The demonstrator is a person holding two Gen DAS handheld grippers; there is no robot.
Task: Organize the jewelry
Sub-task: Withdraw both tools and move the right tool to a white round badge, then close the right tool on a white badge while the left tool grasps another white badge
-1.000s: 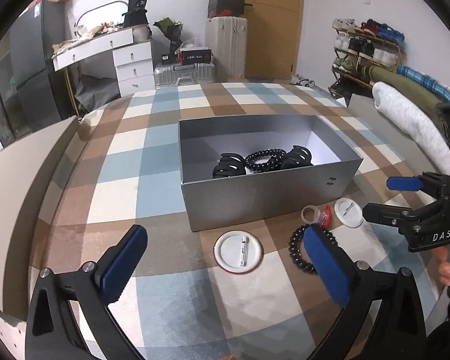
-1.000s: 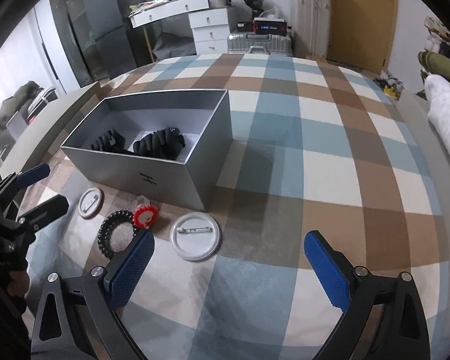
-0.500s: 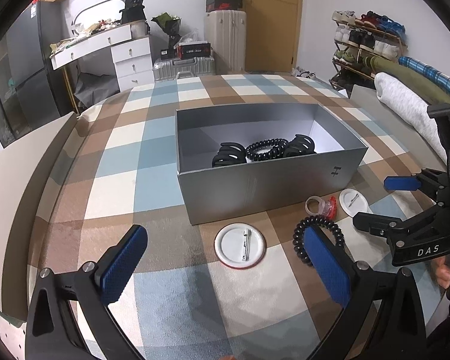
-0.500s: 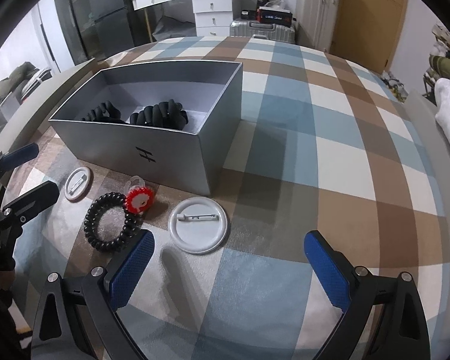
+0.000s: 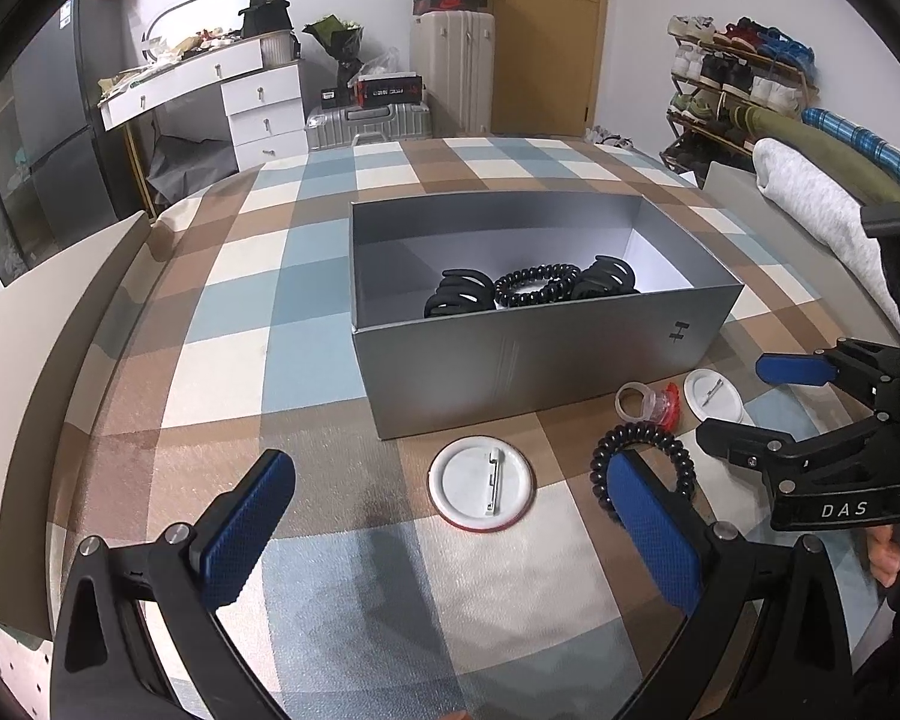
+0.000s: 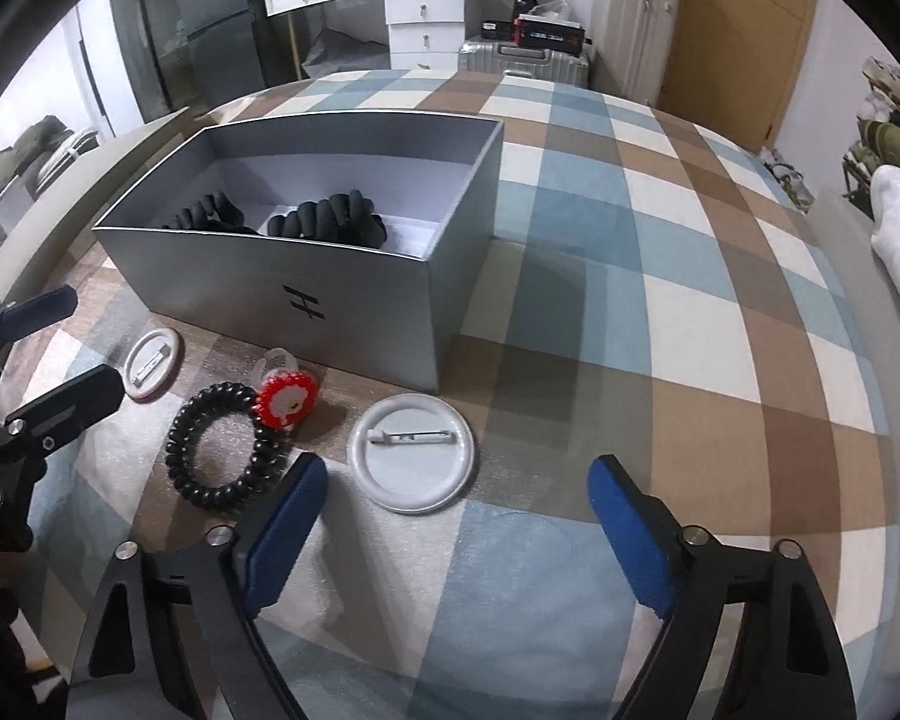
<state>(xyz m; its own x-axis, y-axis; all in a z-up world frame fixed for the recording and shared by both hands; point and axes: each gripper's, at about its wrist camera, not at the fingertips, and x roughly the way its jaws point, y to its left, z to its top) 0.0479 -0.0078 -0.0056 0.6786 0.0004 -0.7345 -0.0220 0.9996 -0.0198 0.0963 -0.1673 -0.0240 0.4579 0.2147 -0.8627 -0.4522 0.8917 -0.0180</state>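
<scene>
Right tongs (image 6: 456, 483): blue-padded jaws closing, nothing between, just above round white pin badge (image 6: 413, 461).
Left tongs (image 5: 450, 495): spread, empty.
Beside: black coiled hair tie (image 6: 225, 445), red plastic flower ring (image 6: 285, 399).
Beyond: grey cardboard box (image 6: 354, 294) holding black claw clips (image 6: 330, 219).

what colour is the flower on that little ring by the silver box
Red with a white centre; the ring shows best in the right wrist view.
</scene>
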